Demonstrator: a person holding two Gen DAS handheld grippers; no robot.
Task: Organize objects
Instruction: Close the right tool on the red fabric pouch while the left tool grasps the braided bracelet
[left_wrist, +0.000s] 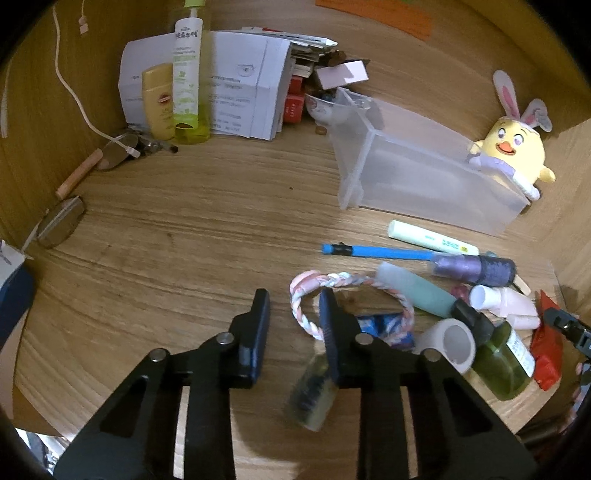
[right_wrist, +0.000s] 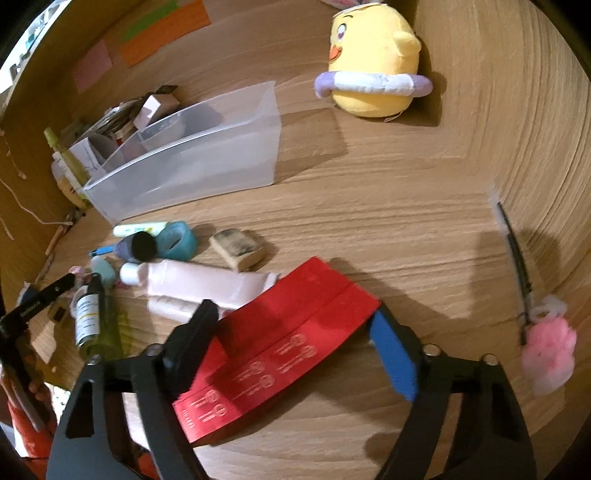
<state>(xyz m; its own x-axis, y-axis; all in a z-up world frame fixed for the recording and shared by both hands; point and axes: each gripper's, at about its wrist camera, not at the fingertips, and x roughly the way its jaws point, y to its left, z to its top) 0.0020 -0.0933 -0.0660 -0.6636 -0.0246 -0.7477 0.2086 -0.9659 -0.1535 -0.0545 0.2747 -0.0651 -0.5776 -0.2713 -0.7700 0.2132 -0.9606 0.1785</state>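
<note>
In the left wrist view my left gripper (left_wrist: 294, 314) hovers low over the wooden desk with its jaws apart. The left strand of a pink-and-white braided ring (left_wrist: 352, 282) lies between them, untouched, and the right finger stands inside the loop. A blurred dark-green thing (left_wrist: 312, 395) sits under that finger; I cannot tell what it is. In the right wrist view my right gripper (right_wrist: 295, 338) is shut on a flat red packet (right_wrist: 280, 343) with gold print. Both pads touch its edges and it buckles along a middle crease. A clear plastic bin (left_wrist: 417, 166) (right_wrist: 192, 158) stands empty behind.
Around the ring lie a highlighter (left_wrist: 428, 236), a blue pen (left_wrist: 380, 252), a purple glitter bottle (left_wrist: 472, 267), a tape roll (left_wrist: 452, 343) and a green bottle (left_wrist: 506, 362). An eraser (right_wrist: 238, 247) and a pink tube (right_wrist: 199, 280) lie beyond the packet. A plush chick (right_wrist: 373, 62) sits behind the bin.
</note>
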